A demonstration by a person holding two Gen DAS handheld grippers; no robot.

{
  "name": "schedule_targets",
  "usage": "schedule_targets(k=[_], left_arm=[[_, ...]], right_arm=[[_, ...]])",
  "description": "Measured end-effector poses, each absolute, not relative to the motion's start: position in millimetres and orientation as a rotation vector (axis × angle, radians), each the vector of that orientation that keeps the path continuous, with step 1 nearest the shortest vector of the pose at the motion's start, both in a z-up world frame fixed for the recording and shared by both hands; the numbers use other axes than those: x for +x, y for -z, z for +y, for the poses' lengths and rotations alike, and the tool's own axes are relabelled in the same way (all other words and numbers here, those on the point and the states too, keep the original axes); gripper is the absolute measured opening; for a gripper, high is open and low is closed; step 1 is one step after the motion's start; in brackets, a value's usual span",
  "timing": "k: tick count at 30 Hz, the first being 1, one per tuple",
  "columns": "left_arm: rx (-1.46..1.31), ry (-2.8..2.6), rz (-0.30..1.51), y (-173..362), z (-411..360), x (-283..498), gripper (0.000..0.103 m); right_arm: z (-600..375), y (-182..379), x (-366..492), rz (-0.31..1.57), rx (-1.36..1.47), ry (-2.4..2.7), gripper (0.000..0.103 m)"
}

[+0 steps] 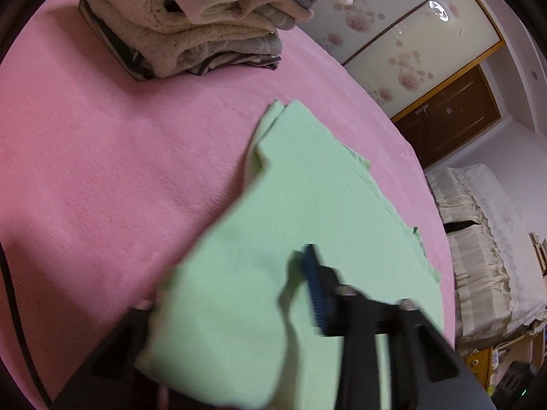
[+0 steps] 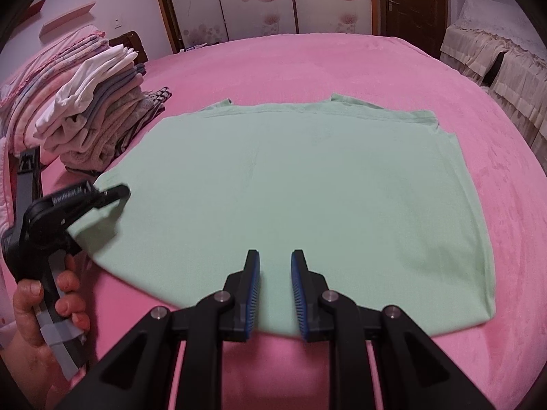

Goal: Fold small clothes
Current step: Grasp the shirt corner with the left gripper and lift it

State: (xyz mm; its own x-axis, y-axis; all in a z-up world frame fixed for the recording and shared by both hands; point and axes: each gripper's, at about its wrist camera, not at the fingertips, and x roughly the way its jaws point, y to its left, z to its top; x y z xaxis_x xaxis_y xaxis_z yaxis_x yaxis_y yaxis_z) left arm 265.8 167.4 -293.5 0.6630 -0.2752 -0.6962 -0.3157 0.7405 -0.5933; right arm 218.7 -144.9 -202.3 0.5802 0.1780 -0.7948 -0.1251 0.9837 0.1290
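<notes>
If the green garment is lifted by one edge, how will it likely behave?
The green garment lies flat and thin on the pink blanket, so it probably droops limply. It looks light. The left gripper is at its edge; the plush blanket may drag on it.

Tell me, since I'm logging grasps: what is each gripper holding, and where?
The left gripper pinches the green shirt at its left edge. The right gripper stands open over the near hem, holding nothing.

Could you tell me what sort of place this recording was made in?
Most likely a home bedroom: the work surface is a bed with a pink blanket, behind it stand sliding wardrobe doors with a floral print, and folded laundry is stacked beside the green garment.
</notes>
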Motion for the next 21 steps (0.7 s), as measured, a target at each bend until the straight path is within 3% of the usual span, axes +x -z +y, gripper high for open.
schedule_targets(k=[6,15,21], left_arm=[[-0.612,-0.059,0.830,275,155,261,0.006],[-0.463,-0.048,0.753,231,130,266,0.006],[-0.412,-0.019,0.720,212,111,270,0.006]], right_arm=[[-143,199,256,0.945,0.114,-0.189,0.019],[-122,209,323,0.961,0.020,-0.171,0.019],[-111,235,339,1.041,-0.030,-0.192,0.011]])
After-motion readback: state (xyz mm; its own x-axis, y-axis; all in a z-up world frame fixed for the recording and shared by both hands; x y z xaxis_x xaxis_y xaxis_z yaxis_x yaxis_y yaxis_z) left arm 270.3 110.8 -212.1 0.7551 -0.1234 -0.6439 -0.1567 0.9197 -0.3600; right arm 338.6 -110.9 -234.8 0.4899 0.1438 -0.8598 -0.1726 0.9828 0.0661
